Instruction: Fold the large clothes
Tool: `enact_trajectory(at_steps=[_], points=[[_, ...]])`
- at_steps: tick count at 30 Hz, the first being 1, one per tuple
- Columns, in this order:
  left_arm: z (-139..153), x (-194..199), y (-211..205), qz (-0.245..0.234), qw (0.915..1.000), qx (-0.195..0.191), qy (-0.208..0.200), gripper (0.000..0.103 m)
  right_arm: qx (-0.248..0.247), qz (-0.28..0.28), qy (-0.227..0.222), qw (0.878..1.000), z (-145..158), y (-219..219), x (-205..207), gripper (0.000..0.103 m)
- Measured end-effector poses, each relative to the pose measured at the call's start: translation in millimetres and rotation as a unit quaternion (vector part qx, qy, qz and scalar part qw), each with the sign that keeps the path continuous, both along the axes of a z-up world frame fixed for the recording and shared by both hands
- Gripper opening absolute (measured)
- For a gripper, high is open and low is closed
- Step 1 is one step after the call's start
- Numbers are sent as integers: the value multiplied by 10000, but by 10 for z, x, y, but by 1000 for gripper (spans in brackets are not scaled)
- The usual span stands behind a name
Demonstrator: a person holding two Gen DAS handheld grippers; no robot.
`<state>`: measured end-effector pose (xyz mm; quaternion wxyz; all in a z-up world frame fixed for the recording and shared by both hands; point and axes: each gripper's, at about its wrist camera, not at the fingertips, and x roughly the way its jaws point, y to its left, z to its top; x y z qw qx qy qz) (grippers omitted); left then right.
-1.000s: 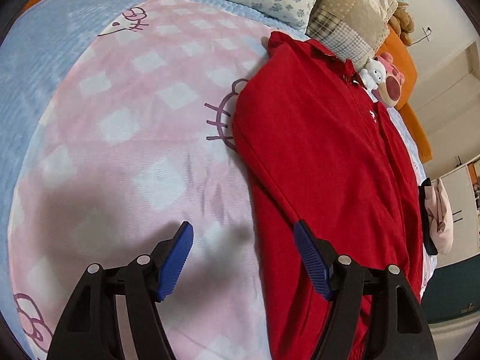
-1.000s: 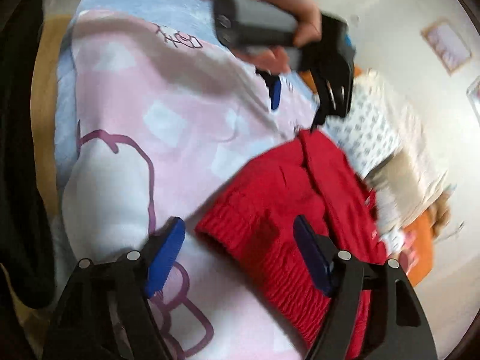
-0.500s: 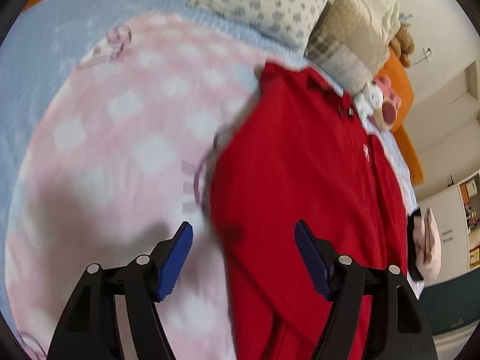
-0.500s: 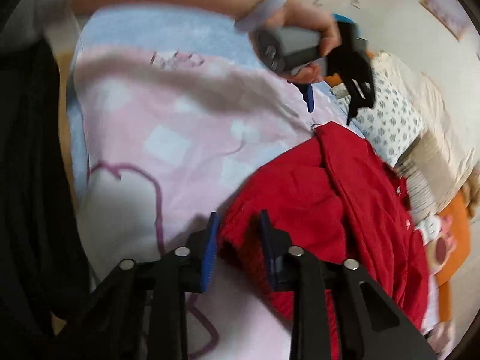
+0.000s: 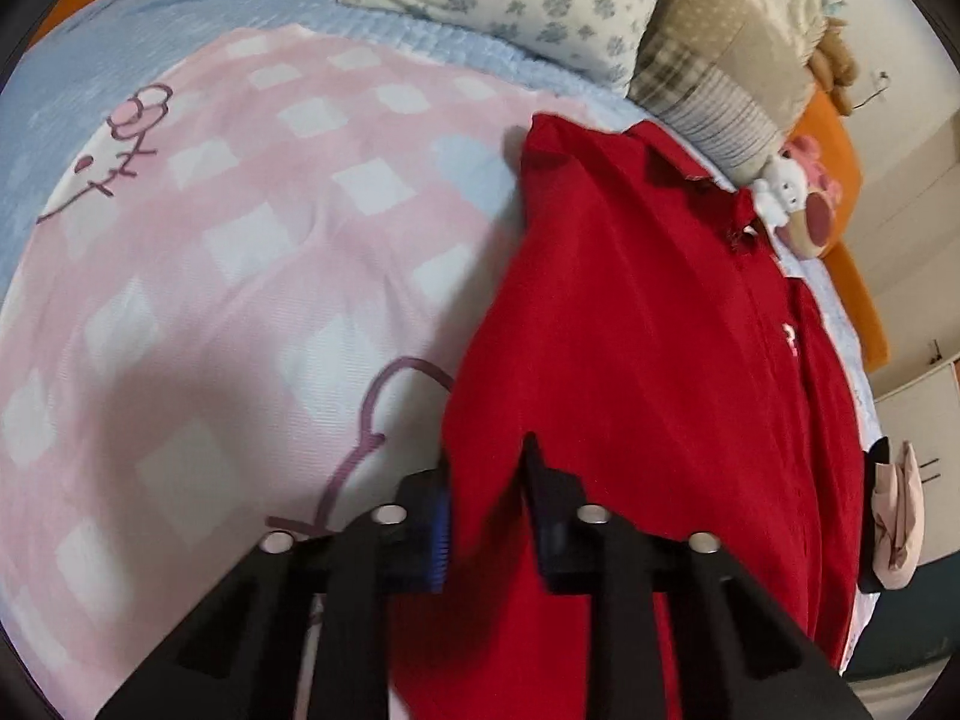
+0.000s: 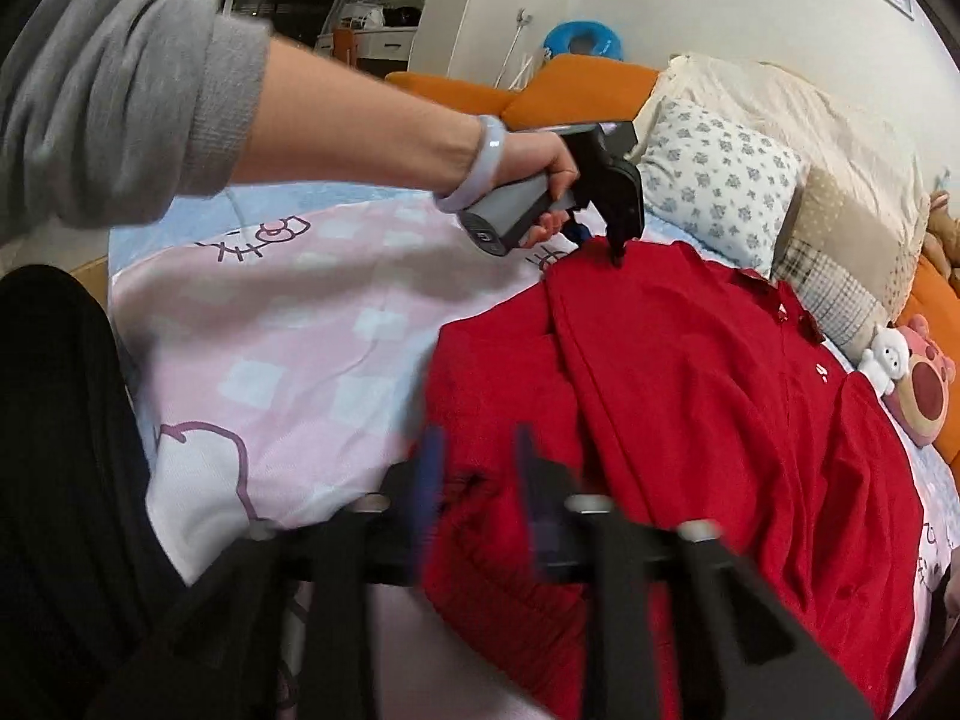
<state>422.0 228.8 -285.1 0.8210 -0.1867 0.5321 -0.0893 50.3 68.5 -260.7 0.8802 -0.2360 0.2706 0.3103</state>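
The bed [image 5: 180, 312], under a pink checked cover, fills both views, and the red garment [image 5: 630, 360] lies along it on the right half of each frame, its long axis running from the lower middle up toward the collar and the pillows [image 5: 540, 6] at the upper right. The fold, as I judge it, turns on the garment's left edge, which both hands work. In the right wrist view the left gripper [image 6: 618, 252] sits at upper centre on the far corner of that edge; in its own view its fingers [image 5: 441, 516] are closing, with the red hem between them. The right gripper [image 6: 474, 480] takes the near end, bottom centre; its blurred fingers [image 6: 429, 468] are opening around the ribbed hem.
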Motion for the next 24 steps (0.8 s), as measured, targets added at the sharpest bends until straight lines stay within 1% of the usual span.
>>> enact_trajectory(at_steps=[1,2,3,4,5,6,7,9,10,11,13,15,16,18,21,22,23,24], points=[[-1,5,-10,43,10000,26,24,21,-64,48,-36,10000,-58,42,-37,65],[2,13,-22,73,10000,32,50,20,-158,105,-13,9998,-115,76,-52,60],[14,16,-33,105,9999,63,80,20,-237,255,134,9993,-182,112,-53,54],[23,21,-40,139,9998,100,118,20,-256,356,267,9987,-232,139,-58,41],[26,24,-38,161,9997,118,145,20,-266,435,396,9979,-282,170,-72,40],[37,32,-37,217,9995,150,194,20,-322,415,349,9980,-308,192,-100,39],[46,32,-36,271,9992,157,243,19,-366,422,241,9981,-315,205,-139,33],[73,38,-38,395,9986,129,335,17,-232,386,298,9985,-265,159,-150,25],[95,39,-49,456,9981,157,371,16,-136,360,330,9987,-230,122,-139,19],[123,40,-63,516,9977,178,391,15,19,324,388,9987,-175,69,-117,15],[206,53,-99,698,9962,150,494,14,442,245,497,9975,-28,-69,-76,13],[342,58,-148,823,9953,-47,503,14,823,170,593,9947,92,-192,-55,13],[426,63,-195,824,9954,-93,469,14,1030,122,647,9925,155,-269,-50,13],[655,84,-373,674,9973,7,296,14,1382,38,792,9872,258,-433,-34,13],[979,121,-711,409,9991,123,43,14,2033,-120,1198,9717,396,-801,7,13],[1097,154,-884,266,9995,165,-39,14,2292,-209,1389,9632,420,-964,29,13],[1152,178,-980,195,9996,200,-83,14,2508,-302,1561,9549,425,-1125,44,13],[1220,219,-1140,98,9995,280,-145,14,2623,-365,1680,9496,420,-1228,57,13]])
